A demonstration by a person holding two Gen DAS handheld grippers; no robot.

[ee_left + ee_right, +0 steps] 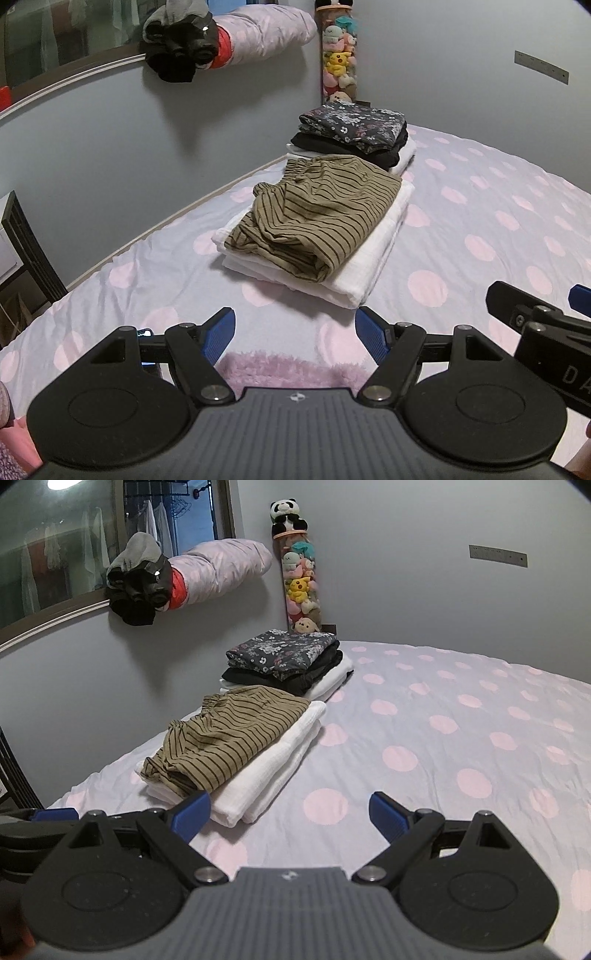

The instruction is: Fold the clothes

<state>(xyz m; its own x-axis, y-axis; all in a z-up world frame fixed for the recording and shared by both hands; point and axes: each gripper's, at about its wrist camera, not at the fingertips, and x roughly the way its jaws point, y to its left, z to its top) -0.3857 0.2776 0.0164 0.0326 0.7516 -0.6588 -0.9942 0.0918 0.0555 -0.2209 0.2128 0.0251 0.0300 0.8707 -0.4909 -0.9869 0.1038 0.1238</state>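
Far left, on the window ledge: dark unfolded clothes (177, 48), well apart from both grippers. Mid-left on the polka-dot bed (443, 738): olive striped shorts (317, 210) folded atop white folded cloth (369, 251), long axis running near to far; farther back, a floral-topped folded stack (351, 125). Nearest: left gripper (295, 336), fingers spread, empty, directly facing the shorts. Right: right gripper (288, 814), fingers spread, empty, shorts lying to its left.
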